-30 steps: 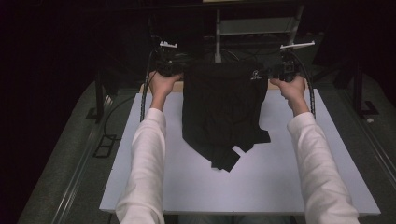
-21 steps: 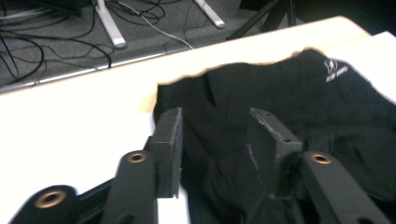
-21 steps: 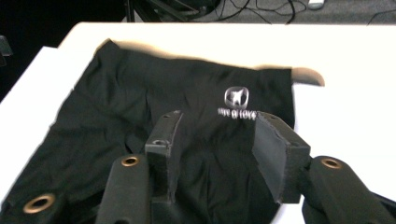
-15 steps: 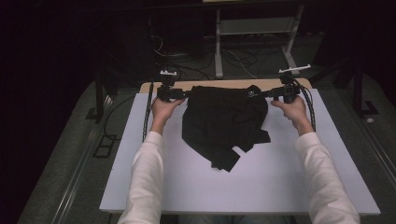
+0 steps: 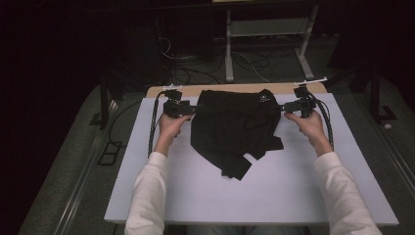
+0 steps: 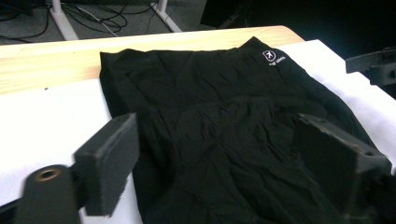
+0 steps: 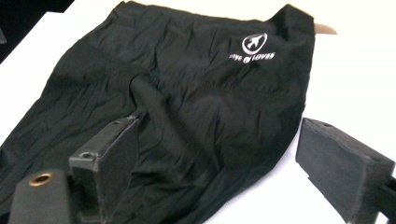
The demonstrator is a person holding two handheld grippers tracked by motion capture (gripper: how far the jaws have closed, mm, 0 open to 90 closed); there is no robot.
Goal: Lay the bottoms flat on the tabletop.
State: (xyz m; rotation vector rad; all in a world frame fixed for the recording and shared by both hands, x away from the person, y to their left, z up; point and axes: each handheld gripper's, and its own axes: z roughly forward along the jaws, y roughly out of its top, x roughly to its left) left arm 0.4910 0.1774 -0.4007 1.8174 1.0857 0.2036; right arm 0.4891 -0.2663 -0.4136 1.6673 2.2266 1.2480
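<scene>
hands (image 5: 171, 126) low at black garment (image 5: 235, 129) edges, claws just opened.

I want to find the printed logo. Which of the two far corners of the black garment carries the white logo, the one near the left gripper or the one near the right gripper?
The far corner near the right gripper: the black garment shows its white logo there, while the corner by the left gripper is plain black.
</scene>
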